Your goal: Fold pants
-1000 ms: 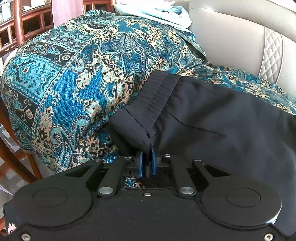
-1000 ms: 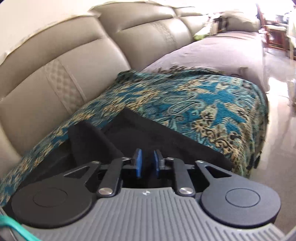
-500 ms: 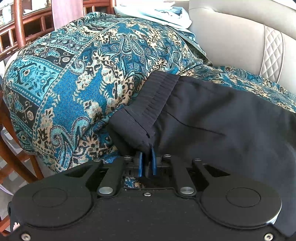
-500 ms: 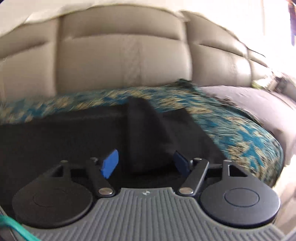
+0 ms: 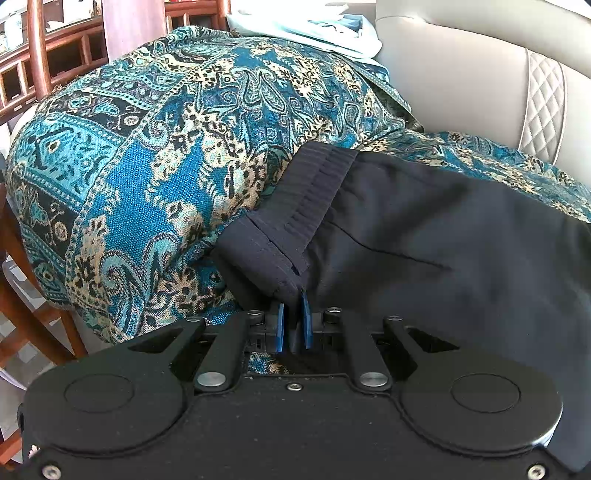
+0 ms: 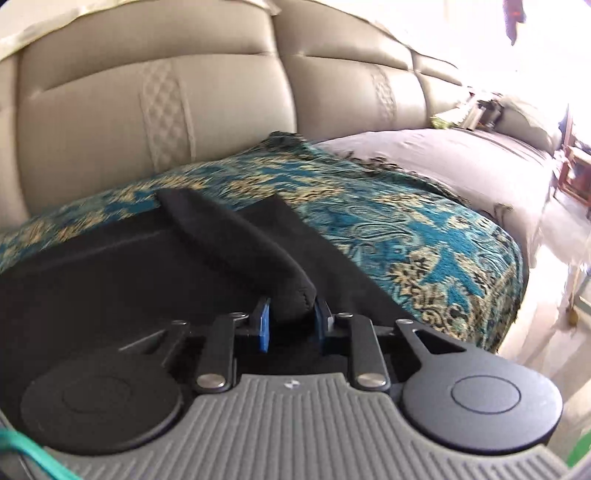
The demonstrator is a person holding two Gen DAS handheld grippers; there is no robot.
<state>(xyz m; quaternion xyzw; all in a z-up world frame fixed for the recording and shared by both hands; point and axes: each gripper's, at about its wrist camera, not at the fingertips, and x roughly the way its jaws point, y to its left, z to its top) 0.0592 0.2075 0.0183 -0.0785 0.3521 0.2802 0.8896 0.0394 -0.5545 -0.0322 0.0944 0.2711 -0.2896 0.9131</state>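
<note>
A: What have we got in the left hand-held gripper (image 5: pixel 291 325)?

B: Its blue pads are pinched narrow on the near corner of the black pants (image 5: pixel 424 236), right at the waistband (image 5: pixel 314 188). The ribbed band runs away from us toward the far side.

A: And the right hand-held gripper (image 6: pixel 291 322)?

B: Its pads (image 6: pixel 263 325) stand a little apart with a rolled fold of the pants (image 6: pixel 236 236) between them, touching both. We hold a thick bunch there.

A: Where do the pants lie?

B: Spread on the teal paisley throw (image 5: pixel 155 155) that covers the sofa seat, in front of the beige leather sofa back (image 6: pixel 155 96). To the right of the throw (image 6: pixel 406 221) we see a grey cover (image 6: pixel 461 155) on the next seat.

A: Anything farther off?

B: Pale folded cloth (image 5: pixel 306 26) at the far end of the throw, and a wooden chair (image 5: pixel 40 51) on the left.
</note>
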